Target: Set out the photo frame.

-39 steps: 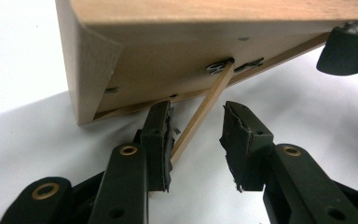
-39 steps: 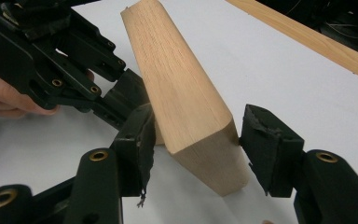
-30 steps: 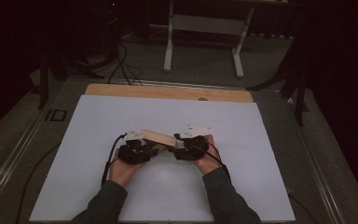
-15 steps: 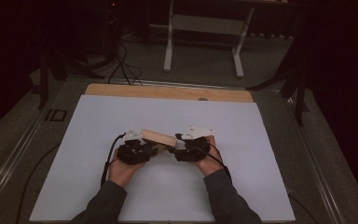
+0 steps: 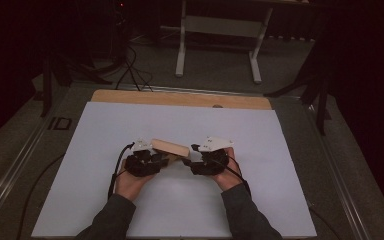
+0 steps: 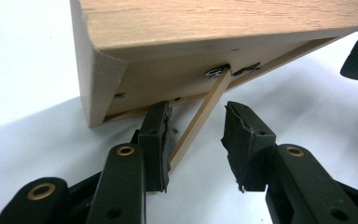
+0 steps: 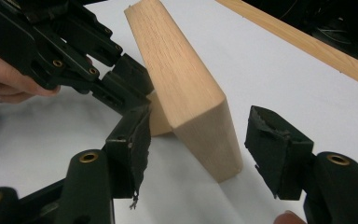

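A light wooden frame block point(image 5: 170, 147) stands tilted on the white sheet between both hands. In the left gripper view its hollow back point(image 6: 182, 79) shows, with a thin wooden strut point(image 6: 200, 116) hinged out from it. My left gripper point(image 6: 196, 121) is open around that strut, which lies against the left pad point(image 6: 156, 135), while the other pad stands apart. My right gripper point(image 7: 200, 126) is open; its jaws have just been opening, and the block's end point(image 7: 205, 130) sits between them untouched. In the high view the left gripper point(image 5: 164, 159) and right gripper point(image 5: 187, 161) flank the block.
The white sheet point(image 5: 130, 120) covers the table, with a wooden strip point(image 5: 180, 98) along its far edge. A white stand point(image 5: 220, 30) is on the floor beyond. Cables trail from both grippers towards the person.
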The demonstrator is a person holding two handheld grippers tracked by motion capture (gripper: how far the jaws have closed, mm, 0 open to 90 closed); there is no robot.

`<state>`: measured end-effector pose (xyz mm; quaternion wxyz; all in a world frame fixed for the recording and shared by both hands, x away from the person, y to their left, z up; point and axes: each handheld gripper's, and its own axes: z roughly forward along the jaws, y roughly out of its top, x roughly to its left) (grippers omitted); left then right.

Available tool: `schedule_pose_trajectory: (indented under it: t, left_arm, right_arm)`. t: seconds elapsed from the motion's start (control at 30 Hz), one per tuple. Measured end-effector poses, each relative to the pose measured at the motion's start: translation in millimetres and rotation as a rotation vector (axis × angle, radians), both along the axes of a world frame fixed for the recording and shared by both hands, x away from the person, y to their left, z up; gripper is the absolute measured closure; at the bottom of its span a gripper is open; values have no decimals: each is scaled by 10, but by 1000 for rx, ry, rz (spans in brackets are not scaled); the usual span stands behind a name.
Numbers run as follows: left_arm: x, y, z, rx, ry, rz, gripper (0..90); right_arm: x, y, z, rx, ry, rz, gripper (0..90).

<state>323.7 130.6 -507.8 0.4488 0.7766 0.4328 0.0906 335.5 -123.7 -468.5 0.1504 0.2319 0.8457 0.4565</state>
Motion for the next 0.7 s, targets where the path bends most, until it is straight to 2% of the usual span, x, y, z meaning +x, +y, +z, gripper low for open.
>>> schedule_pose_trajectory:
  t: [0.3,0.7]
  left_arm:
    - [-15,13,29,1,-14,6,611]
    - [-53,4,90,27,-47,1,611]
  right_arm:
    - [-22,-63,-34,-6,12,-2,387]
    - [-25,-135,-84,-8,26,-5,388]
